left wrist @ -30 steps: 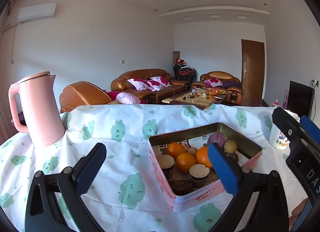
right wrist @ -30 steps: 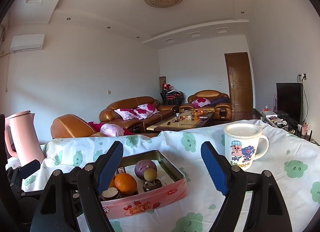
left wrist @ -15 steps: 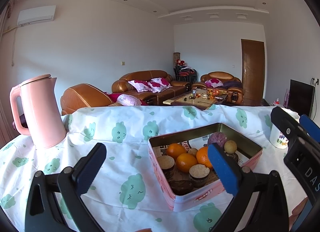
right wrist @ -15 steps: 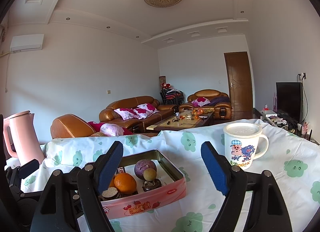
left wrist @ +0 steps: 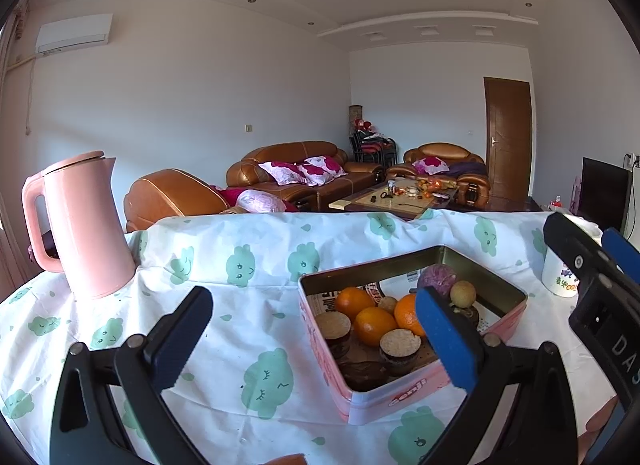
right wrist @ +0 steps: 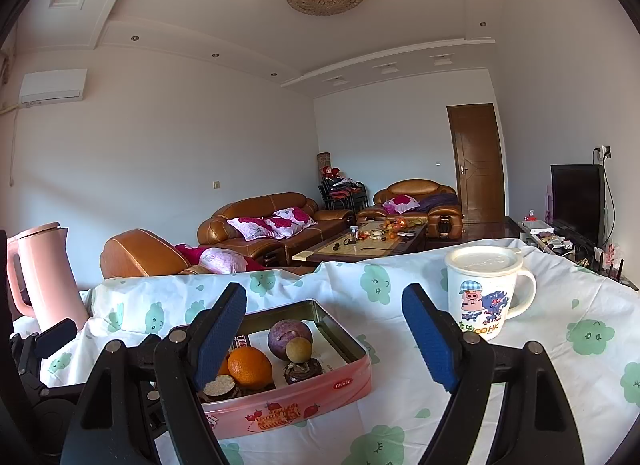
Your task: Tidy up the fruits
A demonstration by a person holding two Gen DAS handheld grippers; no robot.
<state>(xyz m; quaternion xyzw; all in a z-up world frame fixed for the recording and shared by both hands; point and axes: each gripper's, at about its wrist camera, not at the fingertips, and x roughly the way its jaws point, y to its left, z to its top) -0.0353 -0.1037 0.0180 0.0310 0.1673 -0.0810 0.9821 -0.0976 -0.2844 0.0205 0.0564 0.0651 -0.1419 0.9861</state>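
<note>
A counter (left wrist: 256,329) draped in a white cloth printed with green cartoon clouds fills the near part of both wrist views, with a living room of brown leather sofas beyond. A pink tin box (left wrist: 400,397) sits open near the middle of the counter. The fruits already lie inside it: three oranges (left wrist: 374,325), a purple round fruit (right wrist: 289,339) toward the far side, a small tan round fruit (right wrist: 299,349) touching it, and several dark brown fruits with pale flat cut tops (left wrist: 400,345) at the near end. No loose fruit shows on the cloth.

A tall pink kettle (left wrist: 86,225) stands at the far left. A white mug (right wrist: 484,291) with a cartoon pig stands to the right of the tin.

The left tongs (left wrist: 316,341) hang wide apart and empty just near of the tin. The right tongs (right wrist: 324,339) are likewise spread wide, holding nothing, above the tin's right half.

This scene fits either fruit about to be sorted within the tin or sorting already complete. Any grip here would call for gentle closing on a round fruit's widest part, since these roll and bruise easily.
</note>
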